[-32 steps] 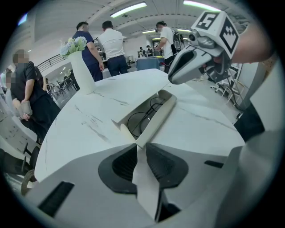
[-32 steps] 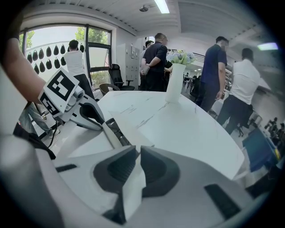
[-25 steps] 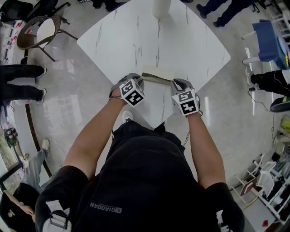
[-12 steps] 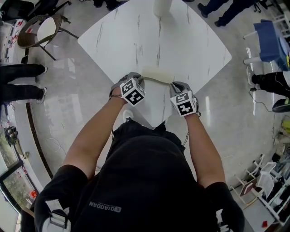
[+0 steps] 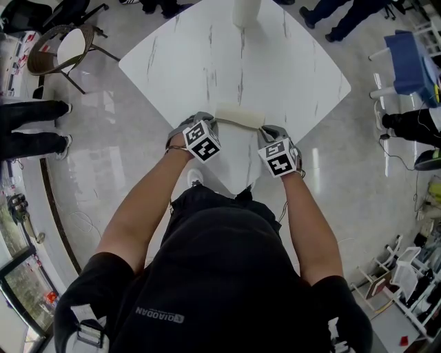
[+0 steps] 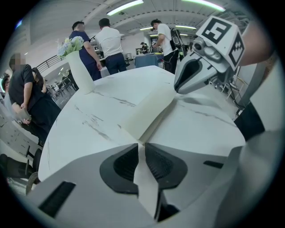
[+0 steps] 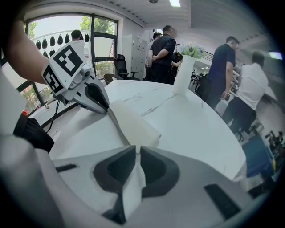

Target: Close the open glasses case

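The cream glasses case point(image 5: 240, 115) lies on the white marble table point(image 5: 275, 69) near its close corner. My left gripper point(image 5: 214, 125) is shut on the case's left end, and my right gripper point(image 5: 261, 129) is shut on its right end. In the left gripper view a thin cream flap point(image 6: 150, 111) runs from between the shut jaws point(image 6: 139, 145) out to the right gripper's tip point(image 6: 189, 78). In the right gripper view the case point(image 7: 132, 122) curves from my jaws point(image 7: 137, 150) up to the left gripper's tip point(image 7: 91, 95). What is inside the case is hidden.
A white vase with flowers point(image 5: 246, 10) stands at the table's far corner point(image 6: 80, 71) point(image 7: 184, 71). A chair point(image 5: 62, 48) stands off the table's left. Several people stand around the room point(image 6: 109, 42) point(image 7: 162, 53).
The cream flap held between both grippers has swung over toward the far side; the dark edge seen earlier is now covered by cream. Both grippers have kept their hold and barely shifted.
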Action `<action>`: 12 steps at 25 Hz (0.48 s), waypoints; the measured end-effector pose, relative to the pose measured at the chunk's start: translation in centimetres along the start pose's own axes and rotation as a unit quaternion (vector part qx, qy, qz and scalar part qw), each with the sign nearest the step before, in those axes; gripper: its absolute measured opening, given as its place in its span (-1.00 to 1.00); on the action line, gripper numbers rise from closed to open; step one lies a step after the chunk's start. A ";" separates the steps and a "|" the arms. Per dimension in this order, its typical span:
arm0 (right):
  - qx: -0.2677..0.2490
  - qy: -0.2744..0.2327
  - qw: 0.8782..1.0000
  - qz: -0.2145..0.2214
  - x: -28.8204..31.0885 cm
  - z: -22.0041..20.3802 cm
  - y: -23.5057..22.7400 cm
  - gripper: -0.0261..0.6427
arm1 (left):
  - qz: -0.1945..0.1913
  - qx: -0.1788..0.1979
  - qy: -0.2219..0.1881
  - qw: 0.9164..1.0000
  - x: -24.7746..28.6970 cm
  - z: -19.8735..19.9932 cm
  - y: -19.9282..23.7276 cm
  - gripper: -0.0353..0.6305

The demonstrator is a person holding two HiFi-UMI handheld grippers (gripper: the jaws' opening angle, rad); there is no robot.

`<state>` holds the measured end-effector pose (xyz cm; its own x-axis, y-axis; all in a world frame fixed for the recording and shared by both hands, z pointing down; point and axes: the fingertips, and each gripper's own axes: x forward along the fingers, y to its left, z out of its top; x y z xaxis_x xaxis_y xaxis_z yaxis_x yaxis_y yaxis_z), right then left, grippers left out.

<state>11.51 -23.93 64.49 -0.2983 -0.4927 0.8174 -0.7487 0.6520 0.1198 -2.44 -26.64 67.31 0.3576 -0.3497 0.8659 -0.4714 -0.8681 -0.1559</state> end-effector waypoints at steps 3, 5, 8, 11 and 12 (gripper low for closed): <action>-0.002 0.000 1.000 -0.003 -0.6 0.2 0.0 -0.82 | 0.005 -0.001 0.002 1.000 -0.5 -0.5 0.2 -0.74; -0.001 0.002 1.000 -0.006 -1.0 0.1 0.1 -0.82 | 0.007 -0.002 0.001 1.000 -1.0 -0.6 0.3 -0.74; -0.002 -0.001 1.000 -0.013 -2.0 0.4 0.0 -0.82 | 0.011 0.005 -0.008 1.000 -2.1 -0.4 0.4 -0.74; 0.023 -0.026 0.999 -0.015 -3.4 1.1 0.0 -0.82 | 0.017 0.003 -0.031 0.999 -3.7 0.3 0.4 -0.77; 0.037 -0.037 0.999 -0.013 -3.9 1.4 0.0 -0.82 | 0.019 0.002 -0.039 0.999 -4.2 0.6 0.5 -0.80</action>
<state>11.85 -22.86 60.51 -0.3193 -0.5525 0.7699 -0.7977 0.5954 0.0965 -3.66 -25.80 63.30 0.4003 -0.4090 0.8201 -0.4834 -0.8545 -0.1902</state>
